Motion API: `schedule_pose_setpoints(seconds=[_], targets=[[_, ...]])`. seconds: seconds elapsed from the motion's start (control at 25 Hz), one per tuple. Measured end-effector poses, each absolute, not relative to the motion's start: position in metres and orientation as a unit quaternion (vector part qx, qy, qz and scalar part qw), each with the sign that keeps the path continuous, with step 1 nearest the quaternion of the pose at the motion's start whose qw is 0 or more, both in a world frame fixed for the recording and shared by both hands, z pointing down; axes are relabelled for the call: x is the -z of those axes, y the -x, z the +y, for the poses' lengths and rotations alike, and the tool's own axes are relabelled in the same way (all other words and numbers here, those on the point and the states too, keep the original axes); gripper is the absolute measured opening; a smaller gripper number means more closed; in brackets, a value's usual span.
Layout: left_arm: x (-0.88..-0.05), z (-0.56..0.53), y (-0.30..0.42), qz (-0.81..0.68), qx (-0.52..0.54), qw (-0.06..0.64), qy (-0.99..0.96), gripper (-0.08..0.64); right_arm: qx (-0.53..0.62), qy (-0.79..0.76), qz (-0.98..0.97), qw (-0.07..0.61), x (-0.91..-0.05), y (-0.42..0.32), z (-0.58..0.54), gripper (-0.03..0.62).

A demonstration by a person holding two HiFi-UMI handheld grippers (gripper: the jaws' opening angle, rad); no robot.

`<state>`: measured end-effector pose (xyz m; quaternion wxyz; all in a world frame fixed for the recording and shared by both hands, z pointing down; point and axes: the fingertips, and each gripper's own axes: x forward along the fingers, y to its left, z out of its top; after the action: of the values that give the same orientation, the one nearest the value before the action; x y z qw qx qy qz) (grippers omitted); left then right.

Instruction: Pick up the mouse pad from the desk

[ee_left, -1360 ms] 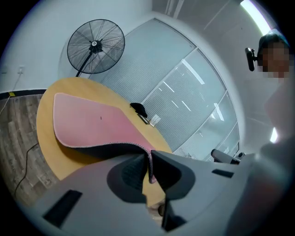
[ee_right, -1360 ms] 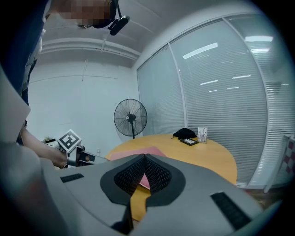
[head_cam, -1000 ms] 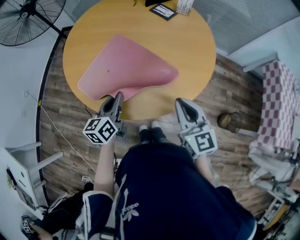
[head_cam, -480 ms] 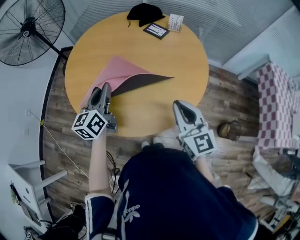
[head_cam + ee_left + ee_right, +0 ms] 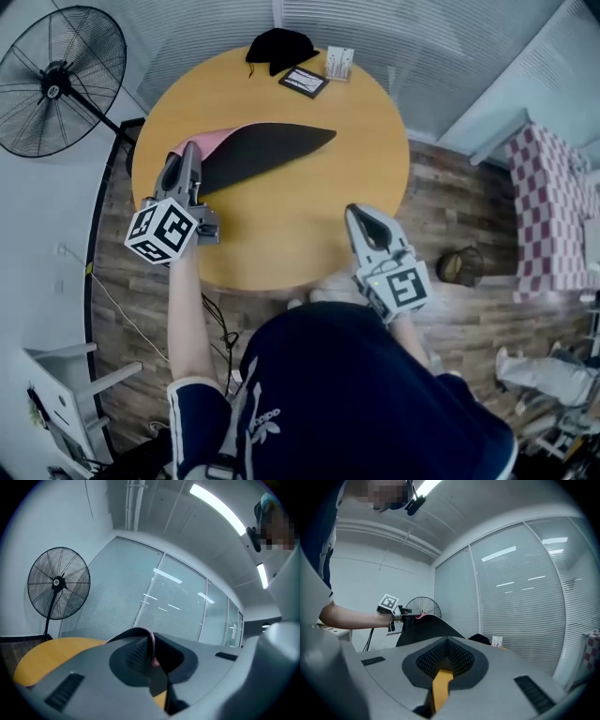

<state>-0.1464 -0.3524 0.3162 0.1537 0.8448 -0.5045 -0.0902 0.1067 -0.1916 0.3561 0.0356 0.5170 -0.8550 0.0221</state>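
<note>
Your left gripper (image 5: pixel 186 152) clamps the mouse pad (image 5: pixel 267 150) over the table's (image 5: pixel 291 234) left edge; right gripper (image 5: pixel 358 213) closed, empty; adidas on your shirt (image 5: pixel 337 394).

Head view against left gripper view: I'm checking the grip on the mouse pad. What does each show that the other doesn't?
Only the head view: the whole mouse pad held up with its dark underside showing, the right tool over the table's near side, and a dark-framed card. Only the left gripper view: the pad's edge pinched between the jaws of the left tool, plus ceiling lights. Both: the standing fan and the round yellow table.
</note>
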Motion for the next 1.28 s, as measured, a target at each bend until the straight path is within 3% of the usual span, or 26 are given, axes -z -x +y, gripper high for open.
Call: schedule_pose_setpoints(seconds=[0.6,1.0,1.28], targets=[[-0.196,-0.332,0.157,-0.514,0.124,0.037,-0.848,0.020,-0.015,-0.514,-0.858,0.018,-0.340,-0.106,-0.181,0.003],[-0.146,-0.234,0.148,-0.534,0.111,-0.044,-0.837,0.020,-0.009,-0.511,-0.860,0.011,-0.330,-0.107,-0.173,0.003],[-0.155,-0.162,0.143,-0.556,0.084,-0.071,-0.824,0.020,0.005,-0.499,-0.867,0.000,-0.313,-0.099,-0.168,0.003]])
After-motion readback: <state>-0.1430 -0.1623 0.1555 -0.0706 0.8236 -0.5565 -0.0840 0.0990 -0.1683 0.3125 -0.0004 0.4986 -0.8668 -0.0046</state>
